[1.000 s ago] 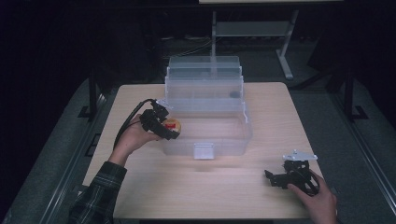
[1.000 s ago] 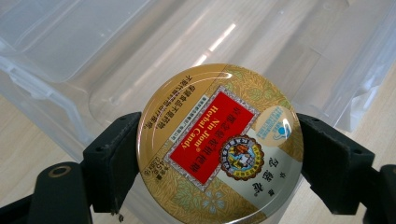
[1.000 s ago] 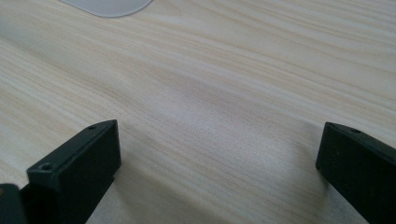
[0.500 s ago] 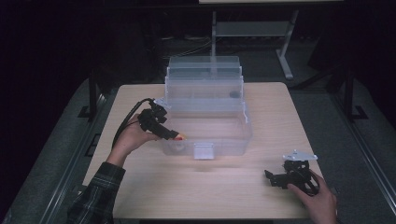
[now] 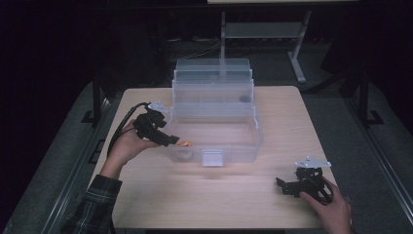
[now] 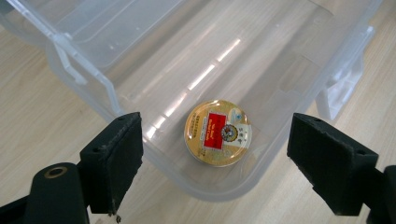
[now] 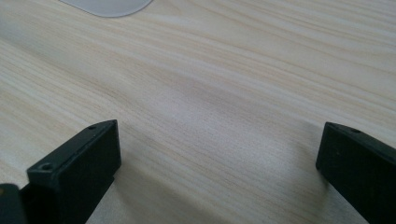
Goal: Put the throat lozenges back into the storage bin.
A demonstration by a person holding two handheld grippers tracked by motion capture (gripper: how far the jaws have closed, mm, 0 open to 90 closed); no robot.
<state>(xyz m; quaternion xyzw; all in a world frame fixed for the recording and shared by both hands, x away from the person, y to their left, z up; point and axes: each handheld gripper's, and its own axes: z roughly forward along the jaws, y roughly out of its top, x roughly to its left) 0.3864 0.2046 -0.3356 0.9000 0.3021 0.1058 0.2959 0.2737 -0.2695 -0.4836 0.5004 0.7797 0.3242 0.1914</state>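
A small round tin (image 6: 218, 132) with a gold and red lid is seen lying flat inside the clear plastic bin (image 6: 116, 42), near its front left corner. It is judged light, rigid and smooth-sided, best gripped across its rim. The left gripper (image 6: 215, 158) is held wide open above it, holding nothing; the right gripper (image 7: 217, 163) is rested open on the desk (image 7: 224, 70), well apart from the bin.

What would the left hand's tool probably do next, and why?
Probably lift up and back away from the clear box. The left tool is open, its jaws wide apart over the box's corner, and the round gold tin lies flat on the box floor, touching neither jaw. It looks dropped off, so nothing is left to hold there. The right tool rests open on the table.
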